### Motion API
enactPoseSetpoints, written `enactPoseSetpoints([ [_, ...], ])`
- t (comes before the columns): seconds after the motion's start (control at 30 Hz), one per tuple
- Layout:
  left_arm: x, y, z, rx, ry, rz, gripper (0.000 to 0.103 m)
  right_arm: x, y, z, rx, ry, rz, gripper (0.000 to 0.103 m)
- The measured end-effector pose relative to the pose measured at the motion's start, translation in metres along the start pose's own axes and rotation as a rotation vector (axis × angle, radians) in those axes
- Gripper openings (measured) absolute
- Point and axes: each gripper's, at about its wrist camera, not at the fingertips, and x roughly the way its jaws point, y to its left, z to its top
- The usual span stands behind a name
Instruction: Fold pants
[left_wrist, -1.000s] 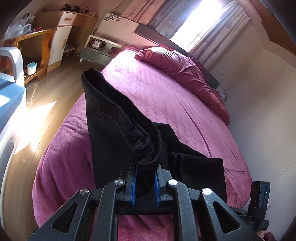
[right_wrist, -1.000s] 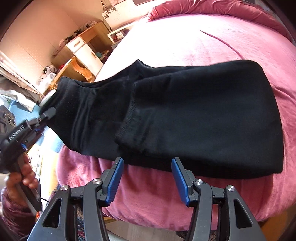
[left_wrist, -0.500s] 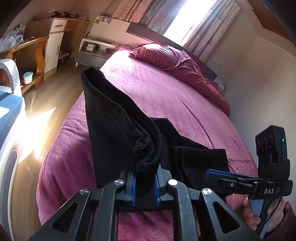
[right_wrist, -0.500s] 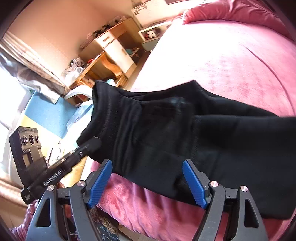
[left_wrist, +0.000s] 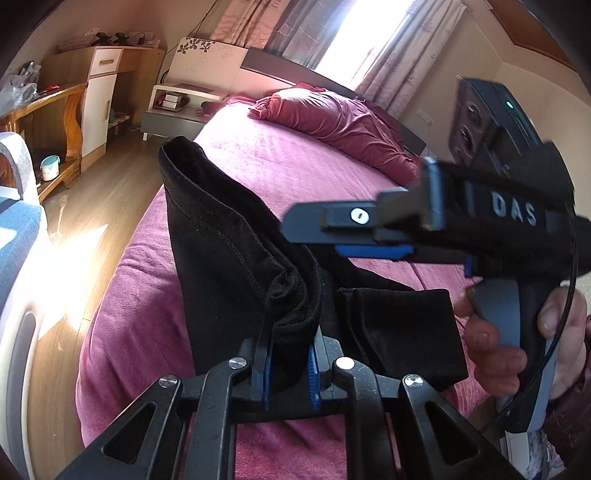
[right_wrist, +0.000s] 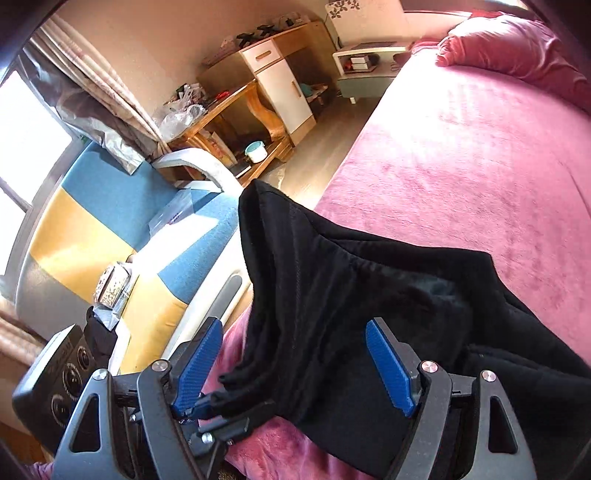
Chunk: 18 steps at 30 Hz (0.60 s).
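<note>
The black pants (left_wrist: 229, 258) lie folded near the foot edge of the magenta bed (left_wrist: 295, 173). My left gripper (left_wrist: 290, 363) is shut on a bunched edge of the pants and lifts it off the bed. My right gripper (right_wrist: 295, 362) is open, with its blue pads on either side of the raised pants (right_wrist: 351, 295) close to the left gripper's fingers (right_wrist: 221, 406). In the left wrist view the right gripper (left_wrist: 354, 236) comes in from the right just above the pants.
A crumpled magenta duvet (left_wrist: 332, 118) lies at the head of the bed. A blue and yellow sofa (right_wrist: 110, 229) stands left of the bed across a strip of wood floor (left_wrist: 96, 206). A wooden desk (right_wrist: 236, 110), a white cabinet (right_wrist: 284, 88) and a nightstand (left_wrist: 177, 107) stand further back.
My right gripper has moved left along the pants to the end held by the left gripper and has opened wider. The left gripper has kept its hold with little movement.
</note>
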Motion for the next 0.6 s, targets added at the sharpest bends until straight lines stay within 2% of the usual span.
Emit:
enactPoseSetpoints([
  [0.1,0.000,-0.006,0.000,0.025,0.000,-0.012,0.014,0.023,0.007,0.009,-0.038,0.058,-0.016,0.080],
  [0.13,0.000,-0.008,-0.001,0.032,0.001,-0.018,0.014,0.032,0.009,0.011,-0.046,0.087,-0.017,0.076],
  [0.17,0.001,-0.011,-0.001,0.039,0.002,-0.021,0.014,0.041,0.009,0.011,-0.053,0.116,-0.020,0.064],
  [0.2,0.002,-0.013,-0.002,0.051,0.006,-0.025,0.014,0.049,0.010,0.011,-0.068,0.146,-0.025,0.041],
  [0.23,0.002,-0.017,-0.003,0.065,0.009,-0.027,0.014,0.054,0.010,0.009,-0.082,0.168,-0.036,0.031],
  [0.27,0.001,-0.019,-0.003,0.081,0.012,-0.024,0.015,0.058,0.010,0.006,-0.097,0.186,-0.064,0.016],
  [0.33,-0.003,-0.020,-0.004,0.095,0.018,-0.038,0.019,0.055,0.006,0.004,-0.107,0.187,-0.072,0.015],
  [0.4,-0.012,-0.011,-0.003,0.067,0.026,-0.141,0.027,0.045,0.002,0.002,-0.095,0.171,-0.061,0.014],
  [0.47,-0.027,0.006,-0.002,-0.007,0.007,-0.263,0.028,0.032,-0.002,0.004,-0.079,0.153,-0.041,0.014],
  [0.5,-0.033,0.017,-0.001,-0.052,-0.007,-0.291,0.030,0.024,-0.003,0.005,-0.071,0.141,-0.027,0.014],
  [0.53,-0.039,0.028,0.001,-0.099,-0.027,-0.299,0.030,0.017,-0.004,0.005,-0.065,0.130,-0.015,0.014],
  [0.6,-0.045,0.050,0.004,-0.191,-0.057,-0.268,0.030,0.004,-0.005,0.004,-0.047,0.113,0.010,0.014],
])
